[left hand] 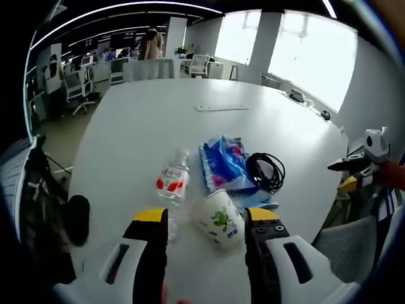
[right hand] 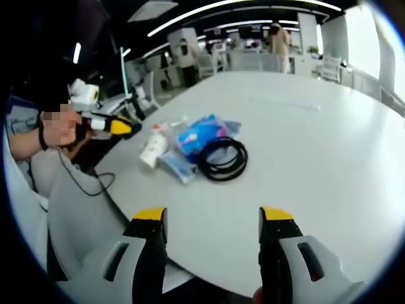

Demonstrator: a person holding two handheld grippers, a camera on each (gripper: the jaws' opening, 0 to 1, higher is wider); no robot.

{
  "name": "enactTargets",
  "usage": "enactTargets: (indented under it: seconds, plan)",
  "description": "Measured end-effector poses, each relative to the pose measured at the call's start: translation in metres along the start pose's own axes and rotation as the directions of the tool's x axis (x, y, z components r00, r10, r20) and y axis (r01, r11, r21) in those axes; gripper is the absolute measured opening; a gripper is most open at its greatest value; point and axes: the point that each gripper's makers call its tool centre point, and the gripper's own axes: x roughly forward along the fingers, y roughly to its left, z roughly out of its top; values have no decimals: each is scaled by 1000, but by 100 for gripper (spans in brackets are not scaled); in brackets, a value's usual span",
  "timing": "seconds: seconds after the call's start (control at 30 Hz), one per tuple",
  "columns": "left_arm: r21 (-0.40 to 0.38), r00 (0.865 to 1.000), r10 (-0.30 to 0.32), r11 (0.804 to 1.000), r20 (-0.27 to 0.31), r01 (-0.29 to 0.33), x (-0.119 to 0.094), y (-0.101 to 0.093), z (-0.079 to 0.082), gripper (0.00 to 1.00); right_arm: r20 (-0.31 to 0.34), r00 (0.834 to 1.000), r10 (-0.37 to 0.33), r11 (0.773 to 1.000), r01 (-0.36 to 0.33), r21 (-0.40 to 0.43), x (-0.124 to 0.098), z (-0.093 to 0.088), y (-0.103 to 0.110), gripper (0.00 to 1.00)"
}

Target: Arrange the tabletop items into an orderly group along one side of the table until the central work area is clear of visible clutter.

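Note:
A white paper cup (left hand: 219,219) with a green print lies on its side on the white table (left hand: 158,120), just ahead of and between the jaws of my open left gripper (left hand: 207,216). A clear water bottle (left hand: 173,181) with a red label lies to its left. Behind the cup are a blue plastic packet (left hand: 221,162) and a coiled black cable (left hand: 266,171). The right gripper view shows the same cluster: cup (right hand: 151,150), packet (right hand: 201,133), cable (right hand: 223,158). My right gripper (right hand: 212,216) is open over the near table edge, well short of them.
A thin white strip (left hand: 221,107) lies further up the table. The left gripper (right hand: 107,125), held by a hand, enters the right gripper view; the right gripper (left hand: 352,170) enters the left gripper view. Office chairs (left hand: 76,88) and a standing person (left hand: 150,43) are beyond the table.

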Motion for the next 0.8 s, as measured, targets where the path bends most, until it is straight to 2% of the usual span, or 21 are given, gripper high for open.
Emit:
enactTargets:
  seconds: [0.27, 0.5, 0.67, 0.8]
  plan:
    - [42, 998, 22, 999, -51, -19, 21, 26, 25, 46, 5, 1000, -18, 1000, 18, 12, -4, -3, -4, 55]
    - [103, 991, 21, 995, -134, -7, 39, 34, 29, 47, 4, 1000, -27, 999, 27, 28, -5, -4, -7, 55]
    - [142, 978, 8, 990, -206, 22, 52, 34, 23, 47, 1, 1000, -27, 999, 27, 29, -5, -5, -6, 55]
    - [182, 954, 15, 982, -301, 42, 62, 36, 12, 46, -2, 1000, -28, 999, 28, 32, -4, -7, -7, 55]
